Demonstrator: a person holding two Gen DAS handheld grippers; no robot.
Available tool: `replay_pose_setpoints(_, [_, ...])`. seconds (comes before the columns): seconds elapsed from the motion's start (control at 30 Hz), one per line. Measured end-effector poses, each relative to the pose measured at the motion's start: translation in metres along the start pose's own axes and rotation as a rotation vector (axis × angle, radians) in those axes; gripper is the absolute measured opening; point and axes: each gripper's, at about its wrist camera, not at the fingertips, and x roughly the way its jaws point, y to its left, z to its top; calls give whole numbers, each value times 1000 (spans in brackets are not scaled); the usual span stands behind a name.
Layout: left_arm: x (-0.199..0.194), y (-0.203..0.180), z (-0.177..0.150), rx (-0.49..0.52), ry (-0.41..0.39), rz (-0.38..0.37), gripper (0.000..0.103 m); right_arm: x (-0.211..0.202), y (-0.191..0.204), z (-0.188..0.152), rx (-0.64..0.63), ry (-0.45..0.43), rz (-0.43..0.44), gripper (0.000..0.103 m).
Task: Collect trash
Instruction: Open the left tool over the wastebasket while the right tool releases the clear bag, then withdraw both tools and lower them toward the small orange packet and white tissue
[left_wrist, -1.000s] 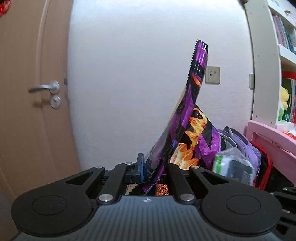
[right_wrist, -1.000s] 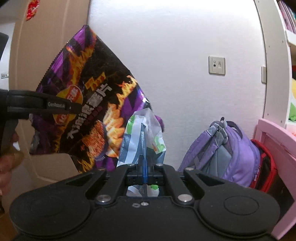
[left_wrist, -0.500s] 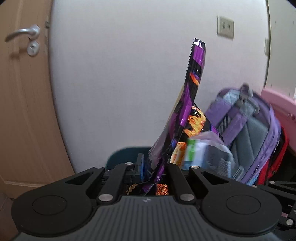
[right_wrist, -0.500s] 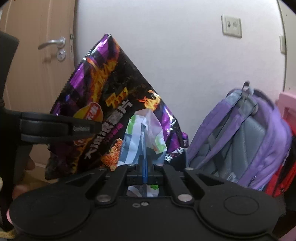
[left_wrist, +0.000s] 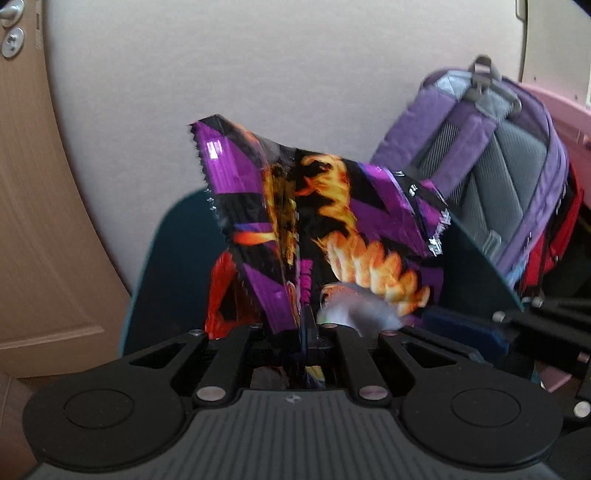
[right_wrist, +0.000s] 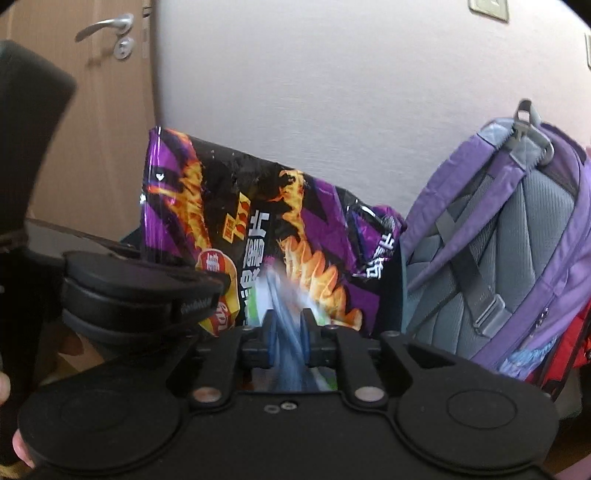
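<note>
My left gripper (left_wrist: 304, 328) is shut on a purple and black chip bag (left_wrist: 295, 214) with flame print, now tipped over into a dark teal trash bin (left_wrist: 162, 266). The bag also shows in the right wrist view (right_wrist: 258, 229), with the left gripper (right_wrist: 147, 291) beside it. My right gripper (right_wrist: 288, 325) has its jaws slightly parted around a blurred white, blue and green wrapper (right_wrist: 284, 321), which slides down between the pads. That wrapper shows as a white blur in the left wrist view (left_wrist: 351, 314). A red wrapper (left_wrist: 221, 295) lies inside the bin.
A purple and grey backpack (right_wrist: 498, 240) leans against the white wall right of the bin, with a red bag (left_wrist: 550, 240) behind it. A wooden door (right_wrist: 92, 110) with a metal handle stands at the left. Pink furniture (left_wrist: 554, 107) is at the far right.
Both grippers moved down and forward to the bin. The chip bag tipped from upright to lying over the bin. The right gripper's jaws parted and the white wrapper is slipping down.
</note>
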Motion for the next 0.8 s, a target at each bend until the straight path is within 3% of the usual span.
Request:
replay_pose_setpoints(0.1, [-5, 4, -1, -19, 19, -21, 7, -4, 5, -2, -12, -6, 0, 19])
replay_pose_setpoints(0.17, [-6, 4, -2, -7, 35, -13, 7, -8, 5, -1, -27, 0, 4, 33])
replay_pose_setpoints(0.23, [-9, 0, -2, 6, 39, -9, 11, -15, 7, -1, -63, -13, -9, 35])
replay_pose_setpoints(0.33, [-16, -2, -2, -2, 42, -17, 32, -21, 4, 0, -90, -22, -21, 37])
replay_pose_setpoints(0.4, [-23, -1, -3, -9, 30, -6, 52, -30, 3, 1, -89, -32, -20, 37])
replay_pose_setpoints(0.47, [-33, 1, -4, -20, 17, -1, 64, -40, 2, 0, -85, -37, -22, 41])
replay_pose_setpoints(0.57, [-53, 4, -8, -32, -9, -25, 66, -59, 1, -1, -74, -53, -19, 49])
replay_pose_setpoints(0.73, [-92, -1, -16, -8, -45, -23, 67, -102, 8, -9, -71, -86, -7, 55])
replay_pose_setpoints(0.8, [-109, -4, -21, 3, -64, -30, 74, -116, 10, -12, -69, -101, 1, 58])
